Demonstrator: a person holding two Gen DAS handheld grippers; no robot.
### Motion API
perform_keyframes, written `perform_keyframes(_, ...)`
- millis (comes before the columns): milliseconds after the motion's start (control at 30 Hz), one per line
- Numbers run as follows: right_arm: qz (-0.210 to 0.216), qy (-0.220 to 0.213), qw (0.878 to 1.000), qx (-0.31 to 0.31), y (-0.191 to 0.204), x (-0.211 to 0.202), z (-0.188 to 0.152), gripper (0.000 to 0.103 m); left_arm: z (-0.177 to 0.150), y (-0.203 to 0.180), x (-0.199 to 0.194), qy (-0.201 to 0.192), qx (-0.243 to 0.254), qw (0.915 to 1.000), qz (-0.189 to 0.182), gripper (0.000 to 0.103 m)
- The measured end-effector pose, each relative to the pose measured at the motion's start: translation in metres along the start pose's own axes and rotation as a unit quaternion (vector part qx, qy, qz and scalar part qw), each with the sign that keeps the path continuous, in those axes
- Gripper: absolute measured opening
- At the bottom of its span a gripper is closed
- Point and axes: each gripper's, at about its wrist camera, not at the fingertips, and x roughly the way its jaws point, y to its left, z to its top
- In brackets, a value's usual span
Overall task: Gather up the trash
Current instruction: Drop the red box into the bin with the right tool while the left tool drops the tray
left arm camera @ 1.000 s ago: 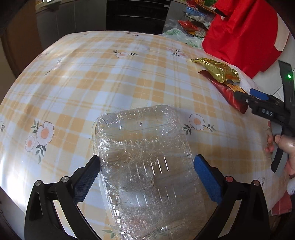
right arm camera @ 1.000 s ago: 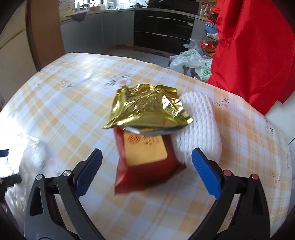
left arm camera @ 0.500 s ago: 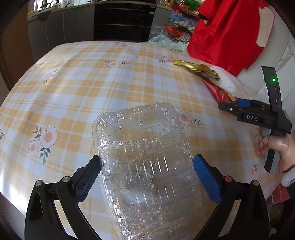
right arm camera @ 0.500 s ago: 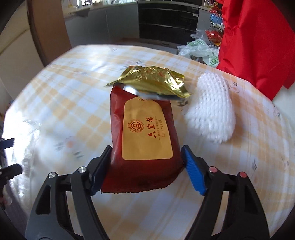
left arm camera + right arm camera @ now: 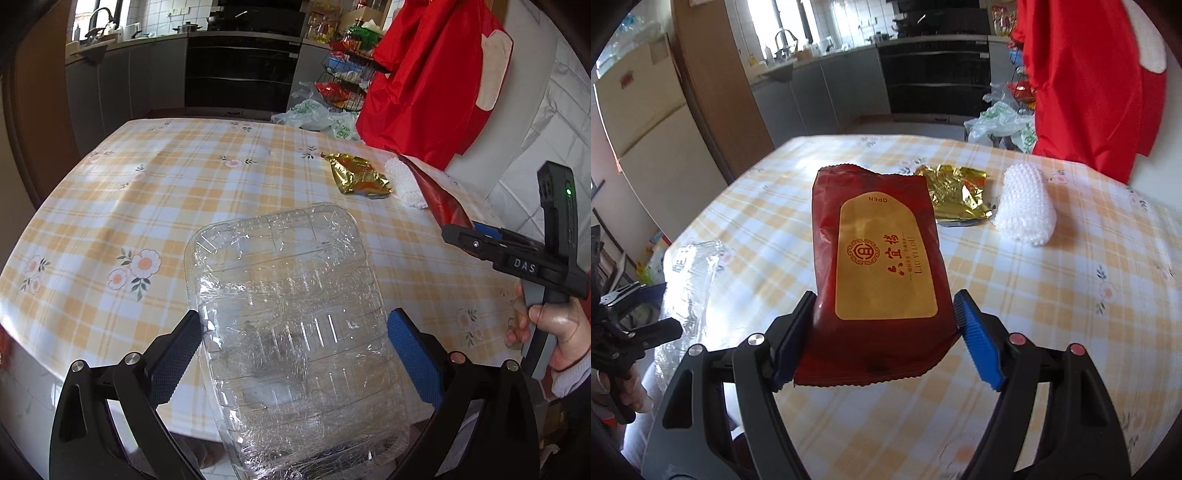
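Observation:
My left gripper [image 5: 295,347] is shut on a clear plastic clamshell container [image 5: 291,325], held lifted over the near edge of the checked tablecloth [image 5: 177,206]. My right gripper [image 5: 884,325] is shut on a red snack wrapper [image 5: 875,266] with a gold label, raised above the table. In the left wrist view that wrapper [image 5: 439,195] sticks up from the right gripper [image 5: 476,240] at the right edge, a hand below it. A crumpled gold foil wrapper [image 5: 956,192] and a white foam net sleeve [image 5: 1027,205] lie on the table beyond.
A red cloth [image 5: 424,85] hangs at the table's far right. Plastic bags [image 5: 317,118] and a wire rack [image 5: 343,81] stand on the floor behind the table, with kitchen cabinets [image 5: 159,74] further back. A fridge [image 5: 646,147] stands at the left.
My right gripper closed on the red wrapper and lifted it off the table, leaving the gold foil behind. My left gripper rose and pulled back with the clamshell.

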Motion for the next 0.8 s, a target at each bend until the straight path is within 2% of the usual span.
perform_keyframes(200, 0.004, -0.028, 0.999, 0.017, 0.023, -0.055, -0.031, 0.075, -0.013, 0.001, -0.036, -0.017, -0.009, 0.9998, 0.001, 0.097)
perform_keyframes(367, 0.003, -0.033, 0.999, 0.012, 0.046, -0.1, -0.066, 0.075, -0.028, 0.001, -0.069, -0.028, -0.013, 0.9995, -0.003, 0.097)
perform_keyframes(533, 0.004, -0.009, 1.0, 0.011, 0.064, -0.127, -0.115, 0.075, -0.041, -0.008, -0.101, -0.041, -0.001, 0.999, -0.015, 0.098)
perform_keyframes(800, 0.014, 0.072, 0.997, 0.019, 0.083, -0.129, -0.175, 0.075, -0.059, -0.022, -0.126, -0.046, 0.019, 0.9984, -0.028, 0.098)
